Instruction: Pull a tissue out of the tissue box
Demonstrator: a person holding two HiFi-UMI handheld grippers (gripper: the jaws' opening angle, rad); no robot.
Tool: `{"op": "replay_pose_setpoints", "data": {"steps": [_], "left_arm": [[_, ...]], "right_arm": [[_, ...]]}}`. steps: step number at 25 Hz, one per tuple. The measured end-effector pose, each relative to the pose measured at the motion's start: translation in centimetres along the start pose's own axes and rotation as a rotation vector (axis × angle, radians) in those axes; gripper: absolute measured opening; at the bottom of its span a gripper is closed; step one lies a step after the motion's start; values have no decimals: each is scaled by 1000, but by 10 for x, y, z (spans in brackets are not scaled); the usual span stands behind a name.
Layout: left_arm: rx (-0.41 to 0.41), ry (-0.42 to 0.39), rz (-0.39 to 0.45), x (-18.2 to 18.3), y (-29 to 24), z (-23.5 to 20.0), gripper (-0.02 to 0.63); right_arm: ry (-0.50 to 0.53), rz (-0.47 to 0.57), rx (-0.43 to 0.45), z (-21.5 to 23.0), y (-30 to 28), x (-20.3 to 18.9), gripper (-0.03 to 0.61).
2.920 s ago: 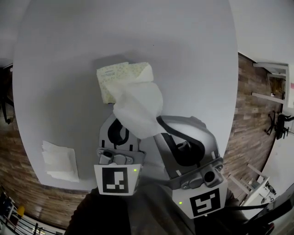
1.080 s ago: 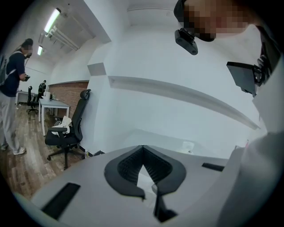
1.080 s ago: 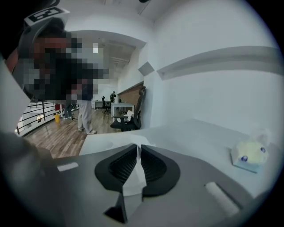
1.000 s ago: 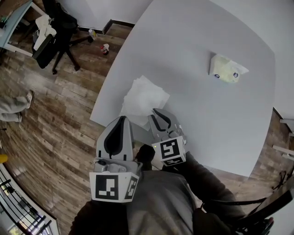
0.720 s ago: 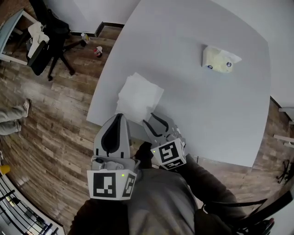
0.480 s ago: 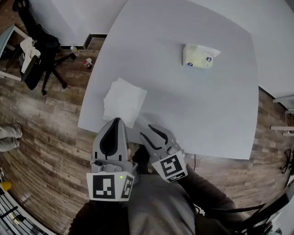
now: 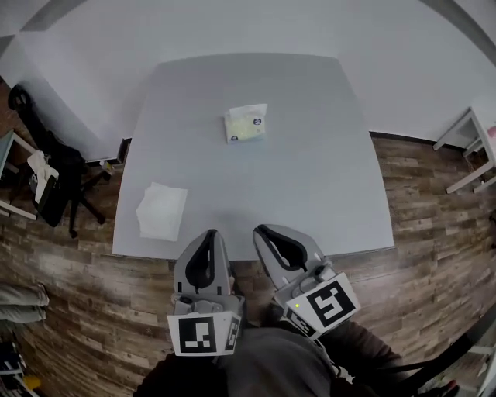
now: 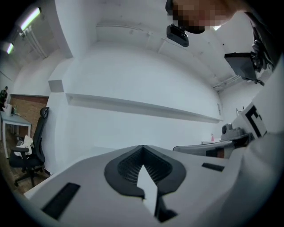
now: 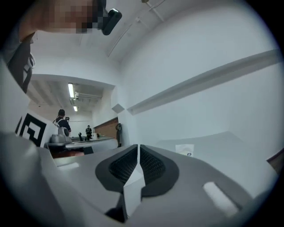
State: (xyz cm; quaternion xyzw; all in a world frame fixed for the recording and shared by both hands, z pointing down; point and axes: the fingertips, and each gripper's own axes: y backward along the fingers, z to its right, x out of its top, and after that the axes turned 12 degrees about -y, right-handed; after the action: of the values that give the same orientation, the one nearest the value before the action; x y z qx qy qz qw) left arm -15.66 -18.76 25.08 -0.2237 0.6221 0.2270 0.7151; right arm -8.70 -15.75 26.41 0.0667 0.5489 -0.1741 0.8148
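1. Plank flooring [image 7: 434, 201] surrounded a grey table [image 7: 325, 155], which stood close to a white wall [image 7: 232, 23].
2. Off the table's left edge a black office chair [image 7: 46, 182] stood on the floor with light cloth draped over it. Off the right edge showed part of a white frame [image 7: 469, 132].
3. Near the table's front left corner lay a flat pile of white tissues [image 7: 162, 211], just inside the left edge and well apart from the box.
4. The tissue box [image 7: 246, 126] sat in the far half of the table, a little left of its middle and well clear of every edge.
5. The box was pale yellow-green with small dark print. A white tissue stood crumpled out of its top, leaning toward the far edge.
6. The left gripper [image 7: 209, 233] was held just off the table's near edge, over the floor. Its jaws were pressed together at the tips with nothing between them.
7. The right gripper [image 7: 262, 230] was beside it, also at the near edge and pointing toward the box. Its jaws were closing, only a thin slit apart, with nothing between them.
8. Both grippers were well apart from the box, and the pile lay to the left of them.
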Motion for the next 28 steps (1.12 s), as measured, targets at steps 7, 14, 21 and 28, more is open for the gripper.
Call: {"op": "replay_pose_setpoints", "data": {"steps": [7,14,21,28], "left_arm": [[-74,-39,36,33,14,72,2],[-181,-58,11,24,20,102,2],[-247,-82,21,29,26,97,2],[-225,-29,84,39,33,80,2]], "right_arm": [[-4,95,-46,6,76,42,2],[3,107,-92,8,93,33,2],[13,116,-124,-2,86,30,0],[49,108,-140,-23,81,25,0]]}}
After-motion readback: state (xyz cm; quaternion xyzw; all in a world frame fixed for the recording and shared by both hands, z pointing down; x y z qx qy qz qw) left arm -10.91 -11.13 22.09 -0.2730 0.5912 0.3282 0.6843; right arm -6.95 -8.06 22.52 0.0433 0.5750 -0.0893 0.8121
